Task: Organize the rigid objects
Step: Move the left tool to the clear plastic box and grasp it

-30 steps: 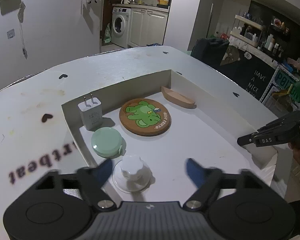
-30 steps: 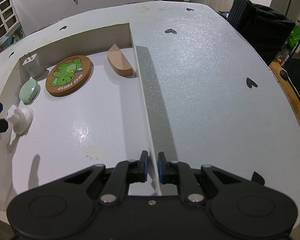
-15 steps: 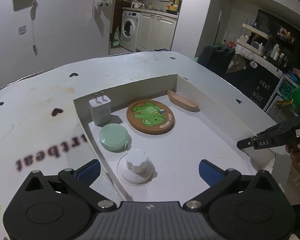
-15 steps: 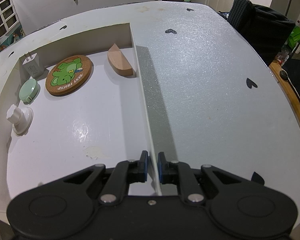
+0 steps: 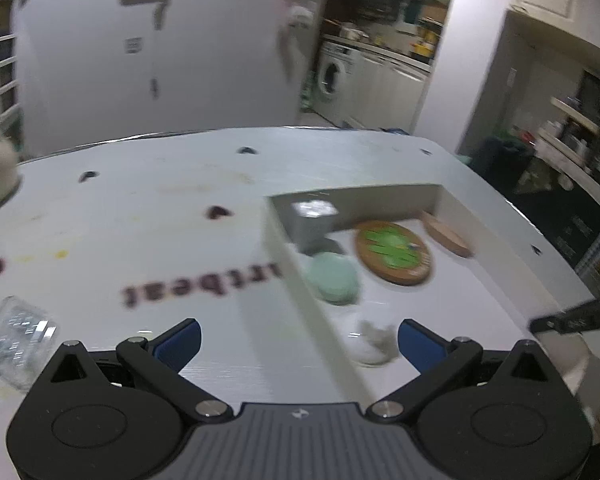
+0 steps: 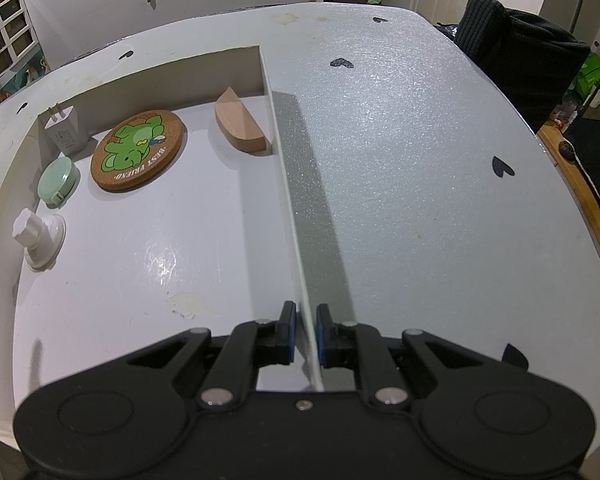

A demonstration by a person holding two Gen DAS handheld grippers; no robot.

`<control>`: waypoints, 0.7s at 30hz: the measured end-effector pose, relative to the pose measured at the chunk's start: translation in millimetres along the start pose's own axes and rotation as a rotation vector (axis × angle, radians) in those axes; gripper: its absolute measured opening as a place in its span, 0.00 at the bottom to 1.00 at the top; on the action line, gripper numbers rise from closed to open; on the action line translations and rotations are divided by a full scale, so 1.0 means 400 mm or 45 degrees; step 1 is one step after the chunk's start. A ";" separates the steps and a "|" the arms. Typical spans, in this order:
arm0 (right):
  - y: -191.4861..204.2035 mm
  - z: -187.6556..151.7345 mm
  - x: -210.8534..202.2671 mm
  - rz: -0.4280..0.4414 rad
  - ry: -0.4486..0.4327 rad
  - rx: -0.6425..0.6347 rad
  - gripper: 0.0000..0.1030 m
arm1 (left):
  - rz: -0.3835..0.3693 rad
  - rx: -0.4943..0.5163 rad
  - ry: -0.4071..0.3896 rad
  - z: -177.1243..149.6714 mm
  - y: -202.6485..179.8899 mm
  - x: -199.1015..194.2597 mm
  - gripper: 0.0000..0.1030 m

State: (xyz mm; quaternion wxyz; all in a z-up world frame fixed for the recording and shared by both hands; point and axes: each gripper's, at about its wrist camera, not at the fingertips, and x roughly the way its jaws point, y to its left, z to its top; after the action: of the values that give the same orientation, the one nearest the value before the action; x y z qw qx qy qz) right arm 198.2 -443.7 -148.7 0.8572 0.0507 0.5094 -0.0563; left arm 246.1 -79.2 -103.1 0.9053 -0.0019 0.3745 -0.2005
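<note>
The right tool (image 6: 303, 334) is clamped on the thin right wall of the shallow white tray (image 6: 288, 184), which sits on the tabletop (image 6: 400, 140). Inside the tray, a white charger plug (image 6: 63, 132), a mint green round case (image 6: 56, 181) and a white suction knob (image 6: 36, 234) line the left wall, with a cork coaster (image 6: 138, 149) and a wooden boat-shaped block (image 6: 238, 126) toward the far wall. The left tool (image 5: 298, 342), its jaws just opened wide and holding nothing, hangs over the tray's left wall, with a clear plastic packet (image 5: 16, 340) lying on the tabletop to its left.
</note>
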 end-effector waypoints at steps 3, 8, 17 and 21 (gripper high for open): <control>0.000 0.000 0.000 -0.001 0.000 0.000 0.12 | 0.076 -0.036 -0.023 0.002 0.051 -0.012 1.00; 0.001 0.000 0.000 -0.001 0.001 0.000 0.12 | 0.194 -0.070 -0.052 0.011 0.153 -0.025 1.00; 0.000 0.000 0.001 0.000 0.001 0.003 0.12 | 0.340 -0.031 -0.029 0.029 0.343 -0.002 1.00; -0.001 -0.001 0.001 -0.001 0.002 0.006 0.12 | 0.360 -0.025 0.023 0.025 0.414 0.024 1.00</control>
State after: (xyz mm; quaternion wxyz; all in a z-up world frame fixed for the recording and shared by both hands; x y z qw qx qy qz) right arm 198.2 -444.0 -149.4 0.8566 0.0526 0.5101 -0.0579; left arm 319.1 68.0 -128.0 0.9210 0.0439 0.3811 -0.0673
